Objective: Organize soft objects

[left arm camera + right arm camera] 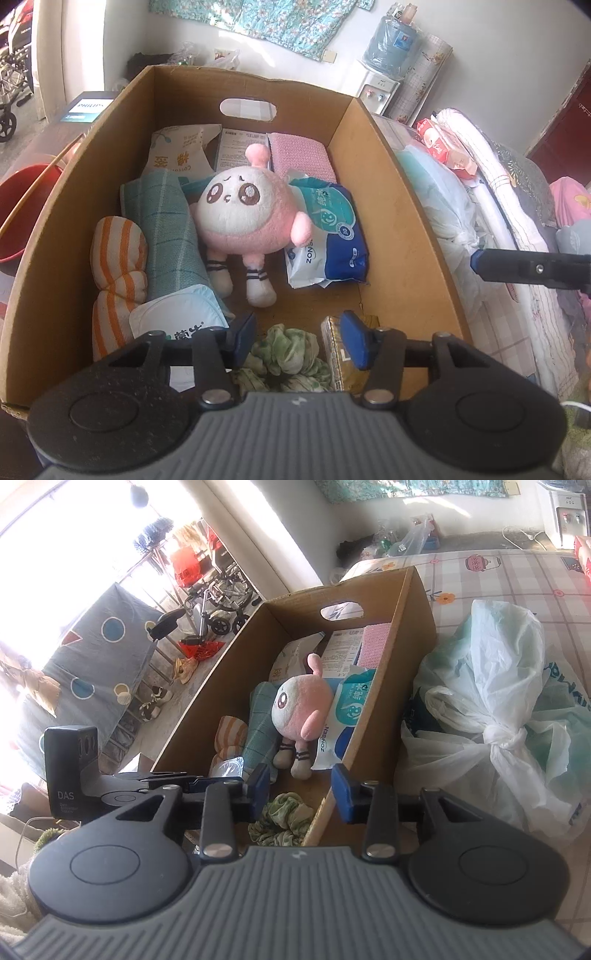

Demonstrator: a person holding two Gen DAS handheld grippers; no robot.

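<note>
A: My left gripper (299, 338) hangs over the near end of the cardboard box (388, 184), jaws about half open, gripping nothing; the green scrunchie (284, 354) lies loose beneath them on the box floor.

B: And the right gripper (299, 794)?

A: Partly open, empty, above the box's near right wall. I'd lift straight up, so neither pad snags the scrunchie.
</note>
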